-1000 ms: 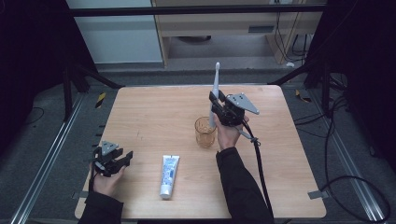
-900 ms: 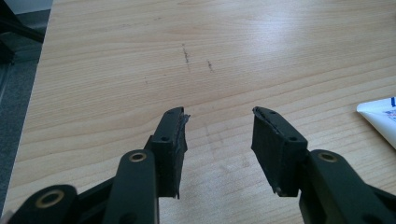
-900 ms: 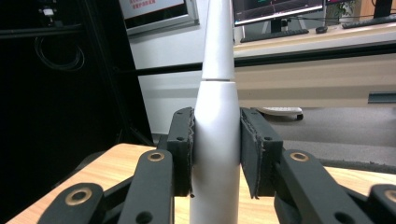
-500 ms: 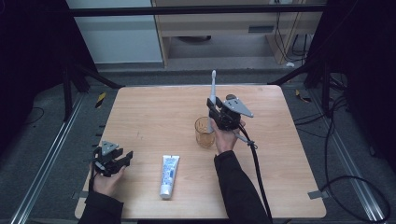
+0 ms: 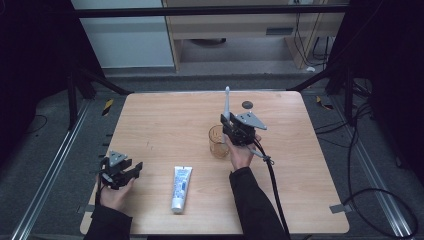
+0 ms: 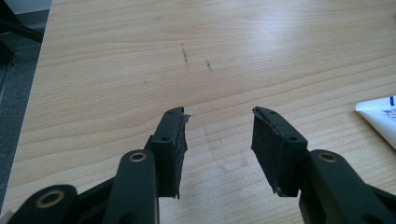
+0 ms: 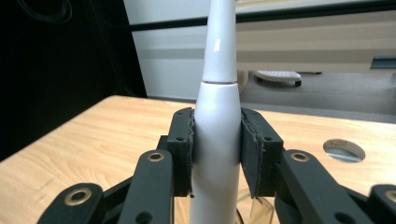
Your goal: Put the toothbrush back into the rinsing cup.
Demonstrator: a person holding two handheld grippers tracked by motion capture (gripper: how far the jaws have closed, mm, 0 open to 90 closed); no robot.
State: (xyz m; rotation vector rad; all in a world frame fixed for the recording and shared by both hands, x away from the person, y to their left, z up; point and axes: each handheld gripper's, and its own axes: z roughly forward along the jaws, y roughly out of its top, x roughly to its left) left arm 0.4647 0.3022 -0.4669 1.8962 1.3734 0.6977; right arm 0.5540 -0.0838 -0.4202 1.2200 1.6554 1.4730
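Toothbrush (image 7: 217,121) stands upright, clamped in your right tongs (image 7: 216,154) just above the cup (image 5: 218,141), presumably for dropping in; left tongs (image 6: 217,140) are open, idle.

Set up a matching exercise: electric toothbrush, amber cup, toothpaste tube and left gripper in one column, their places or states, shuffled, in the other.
1 electric toothbrush
2 amber cup
3 toothpaste tube
4 left gripper

a lying flat near the table's front edge
b open over bare wood
c upright, clamped in the right gripper
d standing mid-table beside the right hand

1-c, 2-d, 3-a, 4-b
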